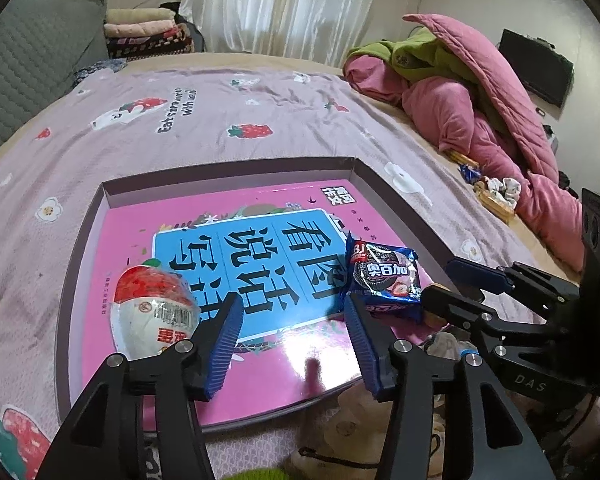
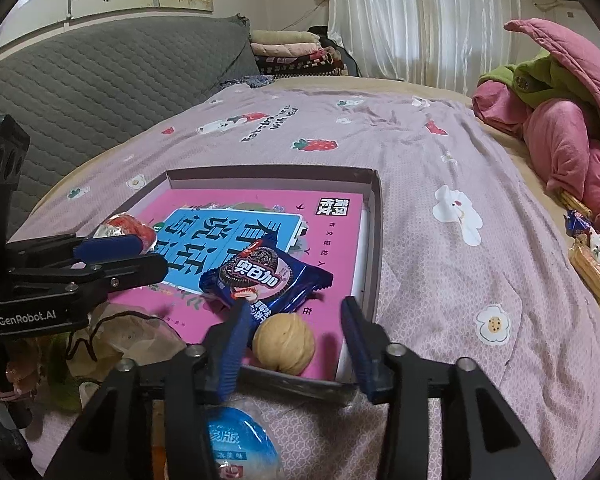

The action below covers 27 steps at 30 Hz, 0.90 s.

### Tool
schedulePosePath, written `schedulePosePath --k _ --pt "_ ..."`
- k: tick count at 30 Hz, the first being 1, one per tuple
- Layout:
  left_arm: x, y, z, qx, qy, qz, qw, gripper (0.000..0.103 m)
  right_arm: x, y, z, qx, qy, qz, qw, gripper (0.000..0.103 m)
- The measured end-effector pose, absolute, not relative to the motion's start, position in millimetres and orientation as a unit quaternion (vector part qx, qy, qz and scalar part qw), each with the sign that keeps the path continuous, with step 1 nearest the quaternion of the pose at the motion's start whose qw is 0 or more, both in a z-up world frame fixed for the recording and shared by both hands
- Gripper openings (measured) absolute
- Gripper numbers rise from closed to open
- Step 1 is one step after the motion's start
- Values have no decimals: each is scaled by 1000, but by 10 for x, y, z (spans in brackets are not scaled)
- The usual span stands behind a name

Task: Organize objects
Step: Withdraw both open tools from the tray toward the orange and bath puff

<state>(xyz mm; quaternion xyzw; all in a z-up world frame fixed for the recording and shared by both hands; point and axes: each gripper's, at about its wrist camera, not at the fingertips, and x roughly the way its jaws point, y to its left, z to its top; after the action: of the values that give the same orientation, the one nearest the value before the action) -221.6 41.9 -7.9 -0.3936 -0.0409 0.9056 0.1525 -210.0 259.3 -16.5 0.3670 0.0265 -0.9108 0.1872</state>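
Observation:
A shallow box tray point(image 1: 396, 196) point(image 2: 374, 208) lies on the bed with a pink and blue book point(image 1: 236, 240) point(image 2: 236, 216) inside. On the book lie a blue cookie packet point(image 1: 384, 276) point(image 2: 264, 276), a red and white wrapped snack point(image 1: 152, 308) point(image 2: 120, 226) and a round tan pastry point(image 2: 286, 344). My left gripper point(image 1: 292, 312) is open above the book, between the wrapped snack and the cookie packet. My right gripper point(image 2: 294, 314) is open, its fingers on either side of the pastry, just above it.
The purple strawberry bedsheet point(image 1: 220, 120) point(image 2: 440, 160) surrounds the tray. A pink quilt pile point(image 1: 480, 120) point(image 2: 572, 140) and loose snacks point(image 1: 496, 196) point(image 2: 592, 256) lie at the right. A blue and white packet point(image 2: 240, 444) and a plastic bag point(image 2: 132, 336) lie at the near edge.

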Motion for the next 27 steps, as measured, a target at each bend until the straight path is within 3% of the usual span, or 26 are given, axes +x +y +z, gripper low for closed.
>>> schedulePosePath --k 18,27 --pt "-1989 264 194 -373 -55 916 138 62 -1996 2559 -19 337 44 -921 190 62" --pt "-1895 164 271 -367 -64 919 126 64 -1954 2553 45 326 47 -924 193 64"
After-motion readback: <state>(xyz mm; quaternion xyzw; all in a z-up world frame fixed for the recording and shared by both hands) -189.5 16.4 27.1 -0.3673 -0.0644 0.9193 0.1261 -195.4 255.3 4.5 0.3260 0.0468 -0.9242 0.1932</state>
